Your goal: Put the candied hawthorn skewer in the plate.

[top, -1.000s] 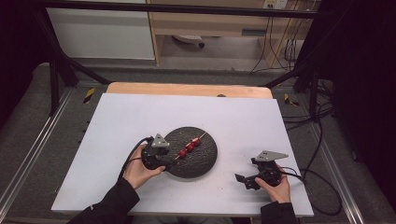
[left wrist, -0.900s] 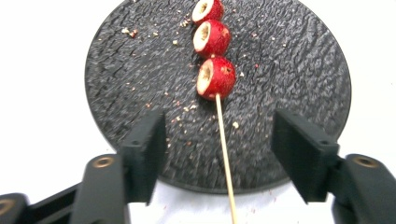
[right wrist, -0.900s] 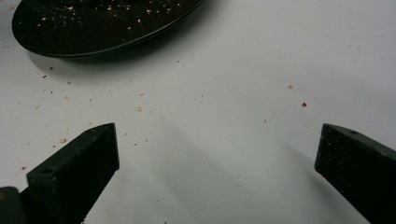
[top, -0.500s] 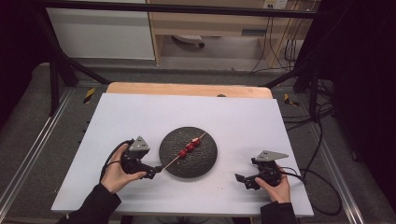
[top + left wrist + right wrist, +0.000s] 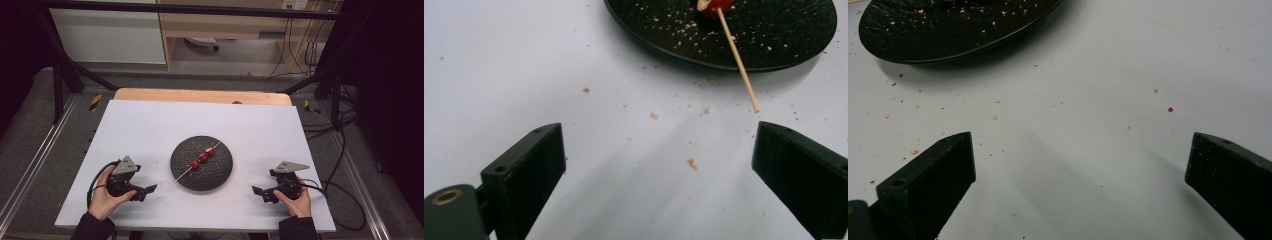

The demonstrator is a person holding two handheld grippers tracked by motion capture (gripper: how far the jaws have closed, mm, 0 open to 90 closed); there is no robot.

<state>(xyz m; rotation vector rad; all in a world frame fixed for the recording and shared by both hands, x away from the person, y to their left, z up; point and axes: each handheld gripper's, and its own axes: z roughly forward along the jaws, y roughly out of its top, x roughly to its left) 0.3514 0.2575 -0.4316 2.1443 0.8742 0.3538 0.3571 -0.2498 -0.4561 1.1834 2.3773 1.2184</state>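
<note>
On the dark round plate (image 5: 201, 162) at the middle of the white surface (image 5: 150, 125) lies the skewer (image 5: 200, 159), a thin wooden stick with red pieces threaded near its far end, set at a slant so that its bare near end juts past the plate's rim on the person's left. The left gripper (image 5: 146, 190) sits low over the surface to the left of the plate and nearer the person, held in the left hand (image 5: 102, 197); its jaws have just been opening and stand wide apart with nothing between them. From the left gripper view the skewer's bare tip (image 5: 754, 106) rests on the surface just beyond the jaws, close above one jaw but apart from it, and one red piece (image 5: 719, 6) sits on the plate (image 5: 784, 45) at the top edge. The right gripper (image 5: 260, 192) rests to the right of the plate, well apart from the skewer, its jaws spread wide and holding nothing, with the plate's rim (image 5: 973, 47) ahead and crumbs scattered around it.
</note>
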